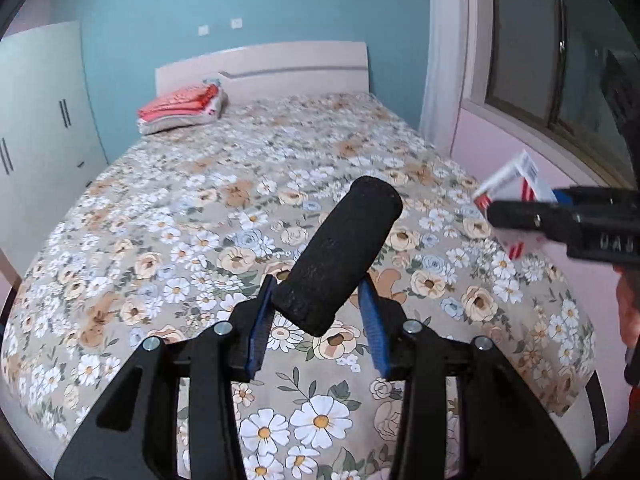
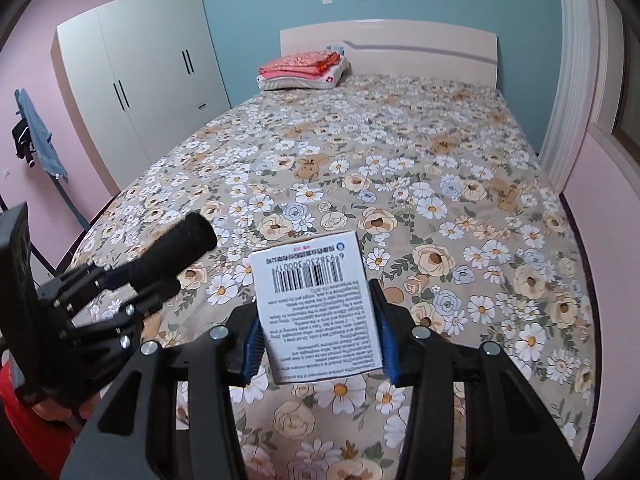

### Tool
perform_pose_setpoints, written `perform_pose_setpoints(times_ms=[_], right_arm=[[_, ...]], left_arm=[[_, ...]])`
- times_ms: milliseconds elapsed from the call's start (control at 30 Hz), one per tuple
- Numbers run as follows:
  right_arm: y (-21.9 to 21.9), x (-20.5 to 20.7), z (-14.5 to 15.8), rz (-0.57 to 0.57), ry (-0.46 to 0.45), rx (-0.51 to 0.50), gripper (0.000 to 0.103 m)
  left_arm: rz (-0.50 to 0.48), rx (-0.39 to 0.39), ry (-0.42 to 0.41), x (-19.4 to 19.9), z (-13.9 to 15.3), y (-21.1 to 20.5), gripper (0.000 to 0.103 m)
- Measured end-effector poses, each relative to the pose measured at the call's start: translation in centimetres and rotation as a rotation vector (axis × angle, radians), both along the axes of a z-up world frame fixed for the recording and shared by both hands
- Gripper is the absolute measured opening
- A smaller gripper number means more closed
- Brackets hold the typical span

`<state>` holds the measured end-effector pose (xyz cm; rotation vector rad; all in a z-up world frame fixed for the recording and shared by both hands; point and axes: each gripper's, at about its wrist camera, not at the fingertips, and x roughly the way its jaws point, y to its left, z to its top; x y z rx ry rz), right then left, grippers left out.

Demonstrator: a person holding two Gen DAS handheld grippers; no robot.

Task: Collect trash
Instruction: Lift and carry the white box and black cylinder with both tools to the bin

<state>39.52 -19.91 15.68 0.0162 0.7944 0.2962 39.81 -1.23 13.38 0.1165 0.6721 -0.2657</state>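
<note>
The left tool (image 1: 318, 320) clamps a black foam cylinder (image 1: 340, 256) jutting toward 1 o'clock. The right tool (image 2: 318, 336) grips a white barcoded box (image 2: 316, 304) pointing to 12, above the floral bed (image 2: 460, 200).

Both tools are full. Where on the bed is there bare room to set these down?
Nearly the whole floral bedspread lies bare: the broad middle, the window-side strip, and the near end under the left tool holding the black foam cylinder and the right tool holding the white box. Only the headboard's wardrobe-side corner is taken, by folded blankets.
</note>
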Motion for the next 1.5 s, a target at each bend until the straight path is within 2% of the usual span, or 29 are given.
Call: perform_pose_setpoints(times_ms=[400,633,833,1067,1333,1500], right_arm=[[0.6,-9.7,5.6,0.04,-0.13,-0.028,0.048],[0.7,-14.1,5.8,0.072,-0.157,-0.05,0.048],[1.3,-17.8,4.2,0.112,-0.16,-0.081,0.048],[2.6,-22.3,0.0,0.188,-0.142,-0.115,0.048],[4.6,-24.9,-6.1,0.265,-0.068,-0.124,0.048],[5.0,-25.2,-9.7,0.277,-0.008,-0.112,0.048]], left_arm=[[0.073,-0.035,-0.112,-9.8,7.6,1.5,0.042],[0.098,-0.048,-0.103,-14.8,8.3,3.0,0.042],[0.091,-0.044,-0.053,-19.1,6.1,4.2,0.042],[0.057,0.0,0.019,-23.3,0.5,4.9,0.042],[0.085,0.032,0.092,-25.1,-6.6,5.6,0.042],[0.103,0.043,0.133,-25.4,-9.7,5.9,0.042]])
